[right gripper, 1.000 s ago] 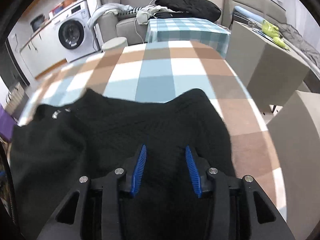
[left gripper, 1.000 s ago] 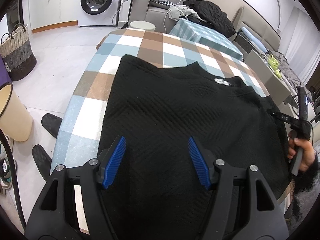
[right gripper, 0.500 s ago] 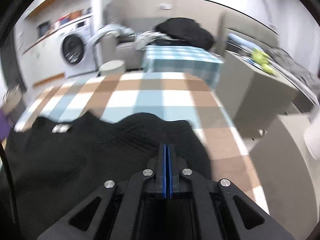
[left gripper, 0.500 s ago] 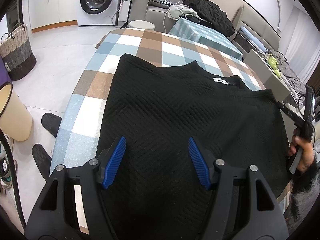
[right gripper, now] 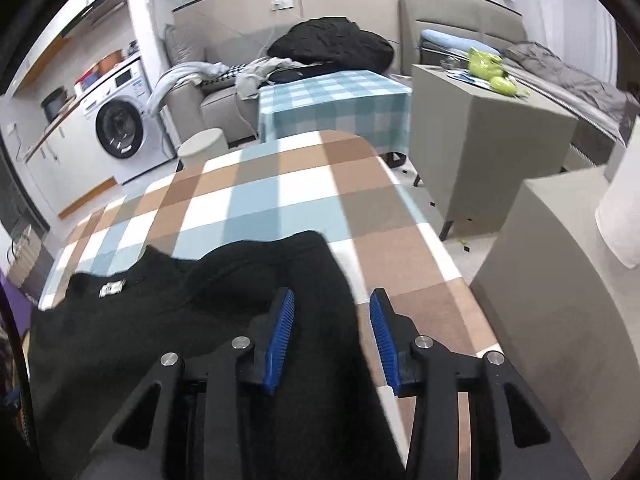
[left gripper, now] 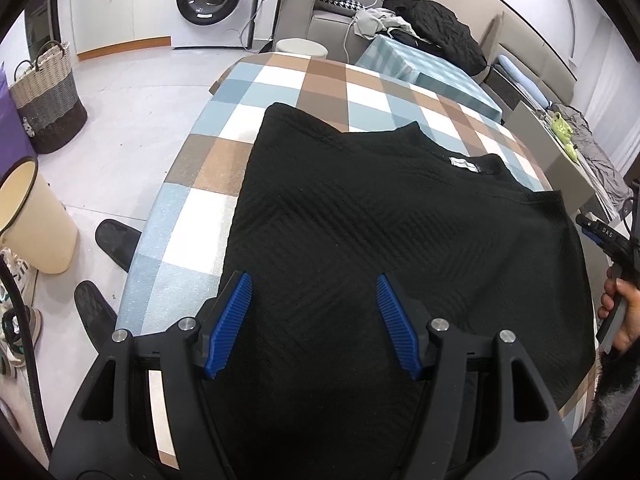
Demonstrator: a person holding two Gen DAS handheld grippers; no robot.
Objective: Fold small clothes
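Observation:
A black knit sweater lies spread on the checked table, its white neck label toward the far side. My left gripper hovers open over the sweater's near part with nothing pinched. In the right wrist view my right gripper is opening. The right edge of the sweater lies under and between its blue pads, which do not press on it. The left wrist view shows this gripper at the far right, held by a hand.
A woven laundry basket, a cream bin and dark slippers stand on the floor to the left. Past the table's right edge are a grey cabinet and a second checked table. A washing machine stands at the back.
The right gripper shut on the sweater's right edge, drew it outward to the right, and now has its jaws apart again. The sweater's right side lies flatter. The left gripper stayed put.

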